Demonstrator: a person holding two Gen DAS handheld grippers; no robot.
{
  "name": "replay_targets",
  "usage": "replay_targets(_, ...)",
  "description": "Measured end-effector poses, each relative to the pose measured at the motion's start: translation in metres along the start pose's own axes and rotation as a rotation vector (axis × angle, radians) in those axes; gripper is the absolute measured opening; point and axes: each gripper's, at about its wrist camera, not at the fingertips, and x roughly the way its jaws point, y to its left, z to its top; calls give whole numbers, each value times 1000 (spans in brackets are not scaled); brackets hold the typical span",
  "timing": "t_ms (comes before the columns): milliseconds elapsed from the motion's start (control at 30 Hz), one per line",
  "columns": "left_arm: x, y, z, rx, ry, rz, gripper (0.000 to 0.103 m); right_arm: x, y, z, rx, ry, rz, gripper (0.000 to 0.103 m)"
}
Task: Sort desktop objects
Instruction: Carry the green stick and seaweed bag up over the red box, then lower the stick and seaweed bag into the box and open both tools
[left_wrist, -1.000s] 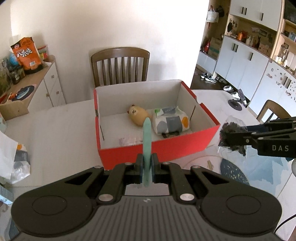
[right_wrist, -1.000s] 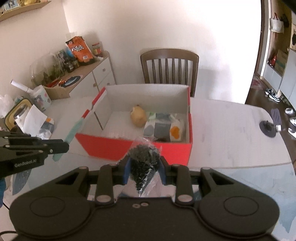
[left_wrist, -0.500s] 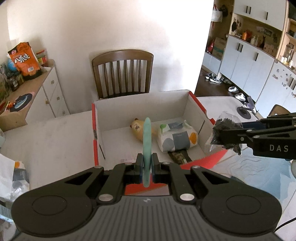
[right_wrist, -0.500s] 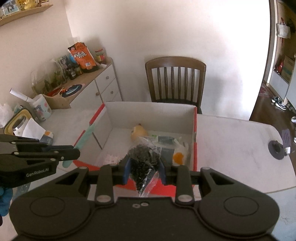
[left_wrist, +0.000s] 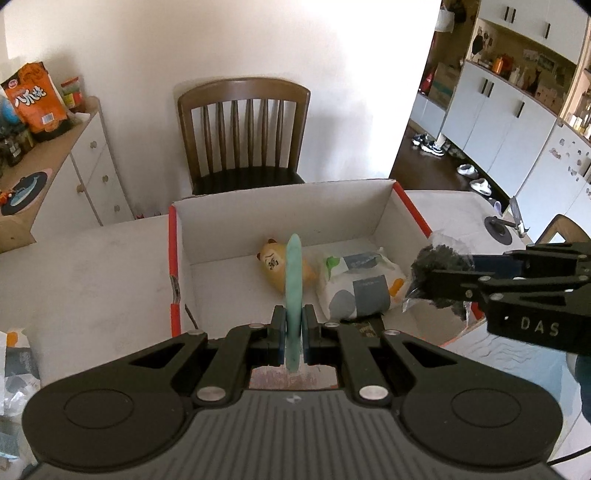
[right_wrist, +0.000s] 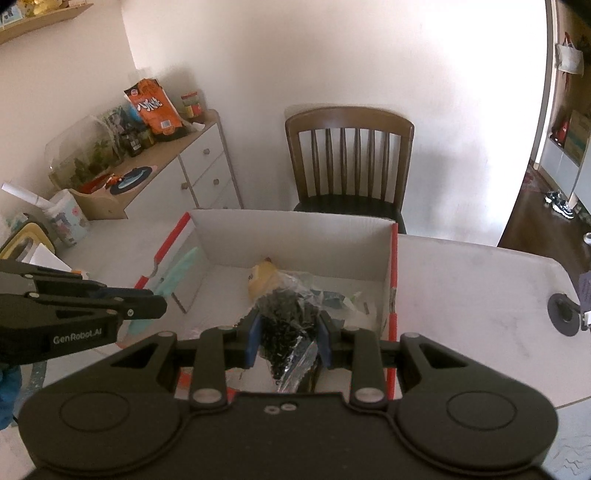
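both grippers (left_wrist: 294, 334) (right_wrist: 287, 338) now over box (left_wrist: 373, 199) (each clamped on something).

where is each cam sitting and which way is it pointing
Left wrist: on the left claw, aimed down into the red box; it shows its own fingers on a teal stick, with the right claw entering from the right.
Right wrist: on the right claw, same aim, gripping a dark bag; left claw at left.
Shared: box, chair, yellow toy.
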Motion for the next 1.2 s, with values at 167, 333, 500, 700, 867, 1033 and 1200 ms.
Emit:
replay_targets(167,17,1,5,4,26,-3,7,15,0,1,1,18,3,31)
replay_targets(333,35,2,8,16,54,1,7,30,1,-1,-2,36,7,31)
replay_targets(500,53,3,7,20,86,3,7,46,3,-6,-2,62,17,31)
replay_targets(700,72,5,4,18,132,5,7,62,4,-12,-3,94,24,31)
replay_targets(867,84,5,-1,24,161,9,7,73,5,-17,-13,123,26,31)
replay_targets(1033,93,4,-4,30,192,7,7,82,6,-21,-16,148,27,31)
replay_targets(1200,99,5,-6,37,212,8,7,87,6,-25,-15,163,23,31)
